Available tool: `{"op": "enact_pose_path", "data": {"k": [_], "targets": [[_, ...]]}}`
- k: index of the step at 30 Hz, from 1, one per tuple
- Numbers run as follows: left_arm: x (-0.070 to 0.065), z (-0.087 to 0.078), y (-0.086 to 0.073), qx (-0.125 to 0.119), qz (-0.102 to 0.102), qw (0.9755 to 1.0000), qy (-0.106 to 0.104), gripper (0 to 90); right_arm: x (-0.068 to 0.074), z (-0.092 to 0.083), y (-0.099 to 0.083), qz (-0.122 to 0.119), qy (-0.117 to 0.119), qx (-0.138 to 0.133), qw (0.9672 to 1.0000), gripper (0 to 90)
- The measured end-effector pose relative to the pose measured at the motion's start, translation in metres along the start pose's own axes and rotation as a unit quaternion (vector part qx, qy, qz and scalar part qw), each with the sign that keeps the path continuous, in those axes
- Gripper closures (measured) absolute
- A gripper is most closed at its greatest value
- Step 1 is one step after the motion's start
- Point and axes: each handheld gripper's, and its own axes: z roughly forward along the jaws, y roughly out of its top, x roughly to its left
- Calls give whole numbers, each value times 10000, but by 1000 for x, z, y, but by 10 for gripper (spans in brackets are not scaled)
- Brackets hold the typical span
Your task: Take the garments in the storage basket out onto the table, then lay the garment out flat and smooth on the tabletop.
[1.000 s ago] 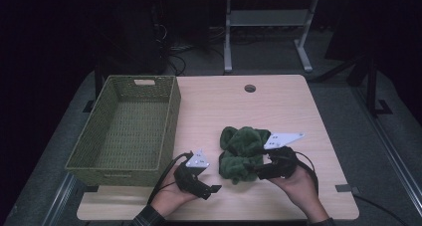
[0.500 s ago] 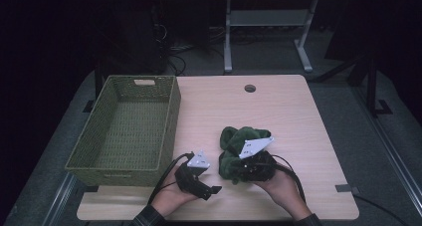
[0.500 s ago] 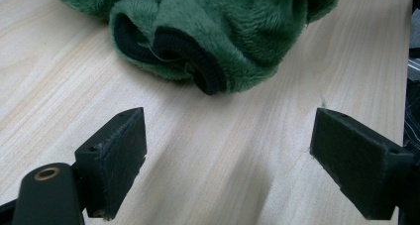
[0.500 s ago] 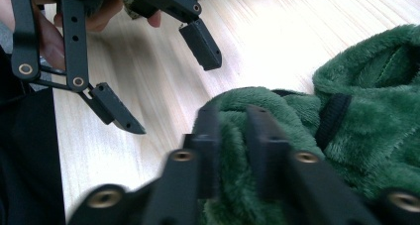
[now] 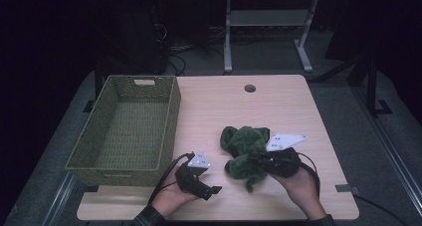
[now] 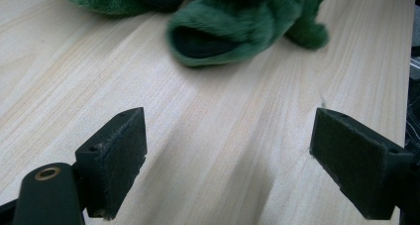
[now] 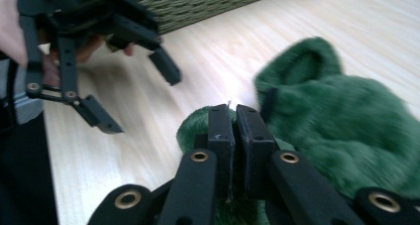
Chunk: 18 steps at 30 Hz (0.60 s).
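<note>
Nearest the person, the left gripper rested low on the table at its front edge, jaws spread wide with nothing between them; in the left gripper view the two black pads framed bare wood, with the cloth lying just beyond them, untouched. That hand looked idle, waiting.

Just to its right, the right gripper was at the green cloth. Its jaws had just been closing, and in the right gripper view they stood pressed almost together with a pinch of green pile caught between the pads, the bulk of the fabric bunched up beside and beneath them. So the right gripper was clenched on a fold of the cloth, near its front right part. The cloth itself lay crumpled on the table, right of centre and toward the front edge, well apart from the basket.

Farther off to the left stood the woven basket, with nothing in it as far as could be seen; beyond it, the table's cable hole.

The step in hand looked like the grasp itself: the cloth was gripped but probably not yet lifted. The next move would call for raising the cloth clear of the wood without the thin pinch slipping, then carrying it left over the basket's near wall, past the open left gripper. A trailing end might drag or snag on the rim, so enough height would matter.
</note>
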Motion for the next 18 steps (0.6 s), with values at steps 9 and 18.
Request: {"op": "enact_pose_path", "data": {"k": [9,18], "targets": [[0,0,0,50,31,10000,13,140,-22,-24,-39,537,-393,12,9978,823],[-1,2,0,52,30,10000,-1,140,-26,-34,-41,602,-446,92,9971,677]]}}
